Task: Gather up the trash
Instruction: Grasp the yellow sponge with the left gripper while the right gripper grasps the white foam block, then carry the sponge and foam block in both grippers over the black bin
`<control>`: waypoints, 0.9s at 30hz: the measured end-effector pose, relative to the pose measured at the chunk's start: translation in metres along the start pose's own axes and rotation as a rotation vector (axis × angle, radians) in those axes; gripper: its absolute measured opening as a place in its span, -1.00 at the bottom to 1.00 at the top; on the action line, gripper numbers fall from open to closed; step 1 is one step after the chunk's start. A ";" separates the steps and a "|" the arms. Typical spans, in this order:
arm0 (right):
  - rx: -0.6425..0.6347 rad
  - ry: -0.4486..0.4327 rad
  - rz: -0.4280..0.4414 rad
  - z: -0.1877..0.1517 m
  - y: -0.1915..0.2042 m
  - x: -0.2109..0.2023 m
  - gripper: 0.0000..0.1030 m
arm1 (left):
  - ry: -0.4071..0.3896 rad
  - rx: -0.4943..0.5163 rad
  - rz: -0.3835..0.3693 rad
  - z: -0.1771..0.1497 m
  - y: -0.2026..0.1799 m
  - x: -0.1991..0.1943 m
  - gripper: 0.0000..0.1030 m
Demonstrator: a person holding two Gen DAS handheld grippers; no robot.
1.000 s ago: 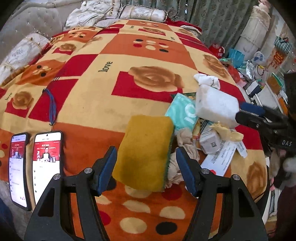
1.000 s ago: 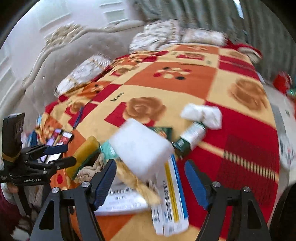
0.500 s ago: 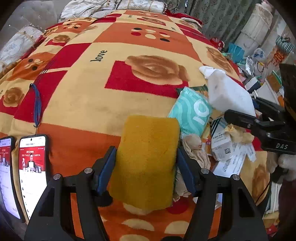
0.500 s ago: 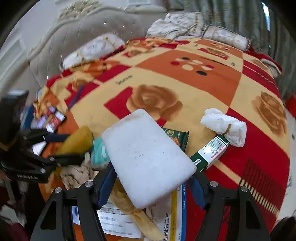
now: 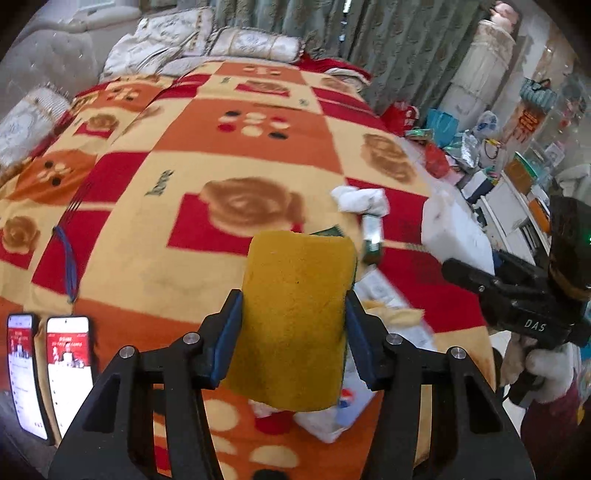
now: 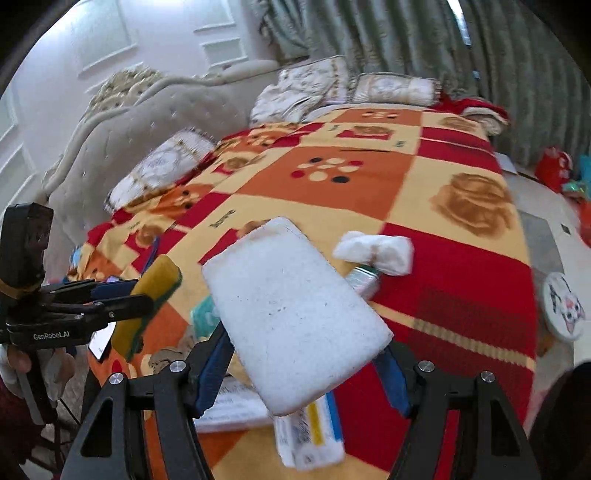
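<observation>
Your blanket fills the frame, curtains along the top. Both your grippers angle downward: the left gripper has just closed on the yellow sponge at centre; the right gripper clamps the white sponge.

Black fingers, blue pads, silver screws, white gloves

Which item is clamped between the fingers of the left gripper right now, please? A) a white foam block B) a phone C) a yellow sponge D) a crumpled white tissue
C: in the left wrist view the yellow sponge sits pinched between both blue pads of the left gripper, lifted off the blanket.
</observation>
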State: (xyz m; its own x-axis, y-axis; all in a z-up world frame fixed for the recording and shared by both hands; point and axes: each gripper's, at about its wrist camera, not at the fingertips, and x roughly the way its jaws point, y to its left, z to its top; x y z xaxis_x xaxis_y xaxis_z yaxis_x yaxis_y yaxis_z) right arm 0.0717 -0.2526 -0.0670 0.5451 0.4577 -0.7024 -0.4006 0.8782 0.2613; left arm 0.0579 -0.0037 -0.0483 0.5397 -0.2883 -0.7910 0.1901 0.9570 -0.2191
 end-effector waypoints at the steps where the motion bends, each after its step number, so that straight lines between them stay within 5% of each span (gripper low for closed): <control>1: 0.013 -0.004 -0.008 -0.001 -0.005 -0.005 0.35 | -0.002 0.008 -0.004 0.001 -0.006 0.000 0.01; 27: 0.322 -0.114 -0.264 -0.070 -0.153 -0.126 0.36 | 0.026 0.239 -0.173 0.031 -0.212 0.056 0.01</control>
State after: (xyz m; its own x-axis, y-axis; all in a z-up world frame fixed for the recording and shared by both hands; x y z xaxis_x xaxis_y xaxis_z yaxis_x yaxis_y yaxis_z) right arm 0.0127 -0.4542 -0.0644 0.6831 0.2082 -0.7001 0.0035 0.9576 0.2882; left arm 0.0731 -0.2239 -0.0281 0.4617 -0.4427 -0.7687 0.4673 0.8580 -0.2135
